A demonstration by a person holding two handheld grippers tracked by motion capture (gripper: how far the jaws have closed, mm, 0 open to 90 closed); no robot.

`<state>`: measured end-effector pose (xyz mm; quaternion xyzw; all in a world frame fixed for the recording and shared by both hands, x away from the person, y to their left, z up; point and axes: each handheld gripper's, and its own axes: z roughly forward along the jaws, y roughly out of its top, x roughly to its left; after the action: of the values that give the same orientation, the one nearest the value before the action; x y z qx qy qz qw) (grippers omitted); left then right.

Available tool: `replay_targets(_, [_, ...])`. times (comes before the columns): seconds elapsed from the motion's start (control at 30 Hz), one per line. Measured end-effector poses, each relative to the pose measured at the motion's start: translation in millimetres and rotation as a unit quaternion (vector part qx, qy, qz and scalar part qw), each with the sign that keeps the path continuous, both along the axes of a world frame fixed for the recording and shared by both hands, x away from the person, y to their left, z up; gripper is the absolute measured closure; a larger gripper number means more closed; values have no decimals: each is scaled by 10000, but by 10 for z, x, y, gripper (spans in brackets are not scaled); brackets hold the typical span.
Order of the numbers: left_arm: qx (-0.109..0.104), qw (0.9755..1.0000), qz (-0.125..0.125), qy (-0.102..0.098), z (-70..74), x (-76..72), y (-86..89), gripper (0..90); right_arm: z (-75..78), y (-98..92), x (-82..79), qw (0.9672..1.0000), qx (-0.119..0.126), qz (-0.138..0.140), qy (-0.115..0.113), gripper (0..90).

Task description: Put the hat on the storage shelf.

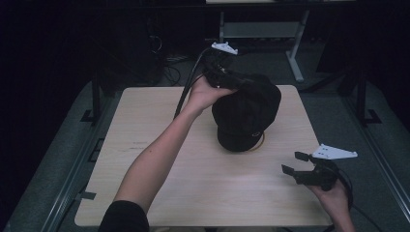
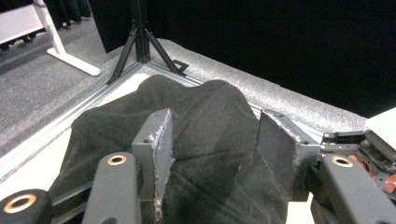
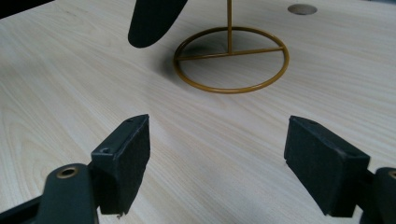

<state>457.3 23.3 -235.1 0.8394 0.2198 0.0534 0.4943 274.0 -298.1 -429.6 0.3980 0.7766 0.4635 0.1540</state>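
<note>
On the cap (image 1: 246, 113), no legible writing.

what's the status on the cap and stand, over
Left gripper fingers spread, black cap fabric between them. Cap sits on gold wire stand. Right gripper open, empty, off to the side. Nothing in the way.

Cap (image 1: 246, 111) black, plain. Stand (image 3: 232, 58) gold/brass wire. Table (image 1: 193, 179) pale wood w/ fine grain. Gripper (image 1: 300, 163) black, grey top plate. Sleeve (image 1: 124, 216) black. Floor (image 2: 42, 88) grey carpet.
</note>
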Motion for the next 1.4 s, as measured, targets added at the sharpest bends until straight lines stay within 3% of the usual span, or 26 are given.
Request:
replay_targets(0.43, [-206,9993,292,-73,-61,-91,276,419,-40,55,24,10000,-73,5,47,211])
replay_targets(0.7, [-309,9989,331,-90,-62,-199,487,409,-42,84,21,10000,-27,0,70,209])
replay_targets(0.9, [-288,9988,375,-159,-74,-322,650,399,-30,160,28,9999,-143,65,38,207])
replay_targets(1.07, [-265,9988,386,-115,-110,-352,750,390,-5,148,10,9999,-121,-3,-47,207])
replay_targets(1.4, [-284,9984,485,-94,-193,-436,922,380,-13,190,26,9999,-171,13,-9,208])
